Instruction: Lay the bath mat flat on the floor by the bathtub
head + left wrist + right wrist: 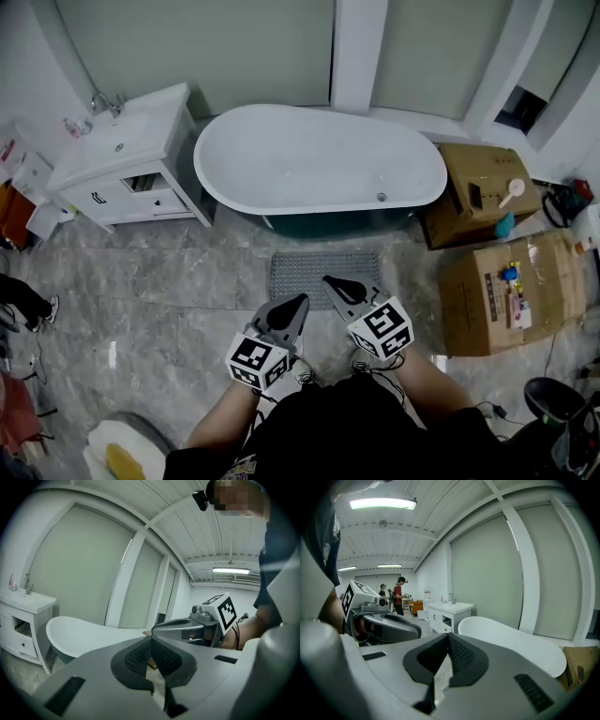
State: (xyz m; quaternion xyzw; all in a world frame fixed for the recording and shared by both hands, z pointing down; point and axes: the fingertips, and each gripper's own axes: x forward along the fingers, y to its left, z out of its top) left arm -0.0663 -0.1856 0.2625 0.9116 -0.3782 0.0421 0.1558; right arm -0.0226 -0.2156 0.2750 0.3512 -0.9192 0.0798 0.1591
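Observation:
A grey bath mat (309, 272) lies flat on the marble floor, right in front of the white bathtub (319, 159). Both grippers hover over the mat's near edge, held side by side in front of the person. My left gripper (302, 302) is shut with nothing in it, its jaws pressed together (151, 641). Over the mat, my right gripper (328, 279) is likewise shut and empty (449, 637). Each gripper view shows the other gripper beside it, and the bathtub (89, 637) (515, 639) beyond. The gripper bodies hide part of the mat's front edge.
A white vanity with a sink (127, 155) stands left of the tub. Two cardboard boxes (487, 187) (511, 291) crowd the floor on the right. A white and yellow object (117, 455) lies at the bottom left. People (398, 595) stand far back in the room.

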